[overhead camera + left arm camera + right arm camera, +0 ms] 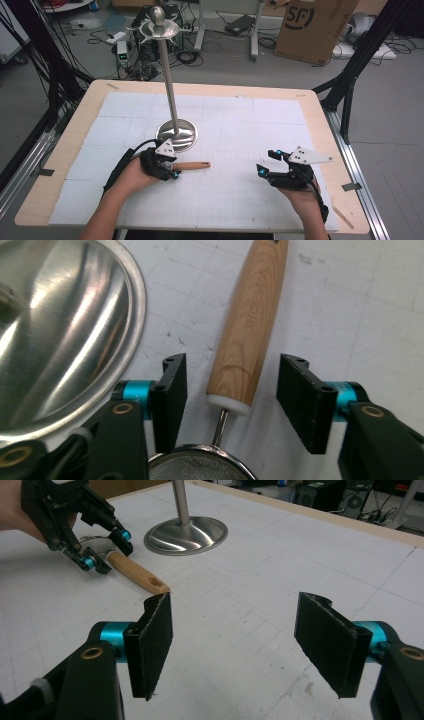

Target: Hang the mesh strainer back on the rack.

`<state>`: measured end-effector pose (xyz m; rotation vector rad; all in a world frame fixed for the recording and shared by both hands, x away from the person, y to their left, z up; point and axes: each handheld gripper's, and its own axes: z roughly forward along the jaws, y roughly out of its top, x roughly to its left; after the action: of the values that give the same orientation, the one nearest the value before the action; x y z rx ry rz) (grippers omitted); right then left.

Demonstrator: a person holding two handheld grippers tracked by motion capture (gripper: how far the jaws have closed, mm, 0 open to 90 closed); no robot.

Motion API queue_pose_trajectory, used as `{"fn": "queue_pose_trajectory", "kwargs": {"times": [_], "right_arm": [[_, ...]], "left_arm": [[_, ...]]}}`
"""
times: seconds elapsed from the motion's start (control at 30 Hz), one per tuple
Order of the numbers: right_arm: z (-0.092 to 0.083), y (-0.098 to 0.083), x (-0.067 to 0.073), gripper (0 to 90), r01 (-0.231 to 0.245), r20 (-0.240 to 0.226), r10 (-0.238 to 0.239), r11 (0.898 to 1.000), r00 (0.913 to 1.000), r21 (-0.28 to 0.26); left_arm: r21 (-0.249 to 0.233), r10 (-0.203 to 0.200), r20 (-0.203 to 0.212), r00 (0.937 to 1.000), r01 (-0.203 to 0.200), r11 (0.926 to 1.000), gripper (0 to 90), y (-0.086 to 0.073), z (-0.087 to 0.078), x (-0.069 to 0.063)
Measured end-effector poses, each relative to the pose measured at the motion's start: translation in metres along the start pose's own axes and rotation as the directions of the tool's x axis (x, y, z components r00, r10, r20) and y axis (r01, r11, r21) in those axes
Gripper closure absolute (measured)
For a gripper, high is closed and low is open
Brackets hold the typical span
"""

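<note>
- The strainer point(202, 462), with its wooden handle point(250, 325), lies flat on the table point(240, 125) beside the stand's base point(177, 132); likely light, rigid, smooth
- The left gripper point(232, 395) straddles the handle's mesh end, jaws wide, gripping nothing
- The right gripper point(250, 645) hangs open, empty, well apart

Open white matting is lying between the two hand-held grippers and across the far half of the counter point(260, 107), leaving wide room to pass. The tall steel stand point(170, 85) is rising from its round base point(177, 133) just beyond the left hand-held gripper point(172, 167), blocking that side. A wooden handle point(192, 165) is lying flat, jutting toward the middle from that gripper's parted jaws.
</note>
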<state>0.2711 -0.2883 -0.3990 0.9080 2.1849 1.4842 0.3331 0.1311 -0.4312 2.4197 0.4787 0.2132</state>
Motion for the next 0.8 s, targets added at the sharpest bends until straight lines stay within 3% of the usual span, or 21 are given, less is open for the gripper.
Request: {"fn": "queue_pose_trajectory", "kwargs": {"times": [0.03,0.13,0.47,0.8], "right_arm": [[-0.0003,-0.0001,0.0002,30.9,-0.002,-0.001,0.002,1.0,1.0,0.001],[0.0012,-0.0003,0.0007,31.0,-0.002,-0.006,0.002,1.0,1.0,0.003],[0.0026,0.0001,0.0015,31.0,0.008,-0.013,-0.008,1.0,0.9999,0.006],[0.0028,0.0,0.001,31.1,0.008,-0.015,-0.008,1.0,0.9998,0.005]], "left_arm": [[0.0,0.006,0.006,1.0,-0.006,1.0,55.7,0.0001,-0.0007,-0.0004],[0.004,-0.005,-0.005,1.0,0.005,1.0,62.9,0.0001,-0.0016,-0.001],[0.022,-0.029,-0.044,0.9986,0.03,0.9993,67.2,0.0,-0.0074,-0.0021],[0.033,-0.092,0.012,0.9957,0.091,0.9953,69.5,0.0009,-0.0099,-0.005]]}}
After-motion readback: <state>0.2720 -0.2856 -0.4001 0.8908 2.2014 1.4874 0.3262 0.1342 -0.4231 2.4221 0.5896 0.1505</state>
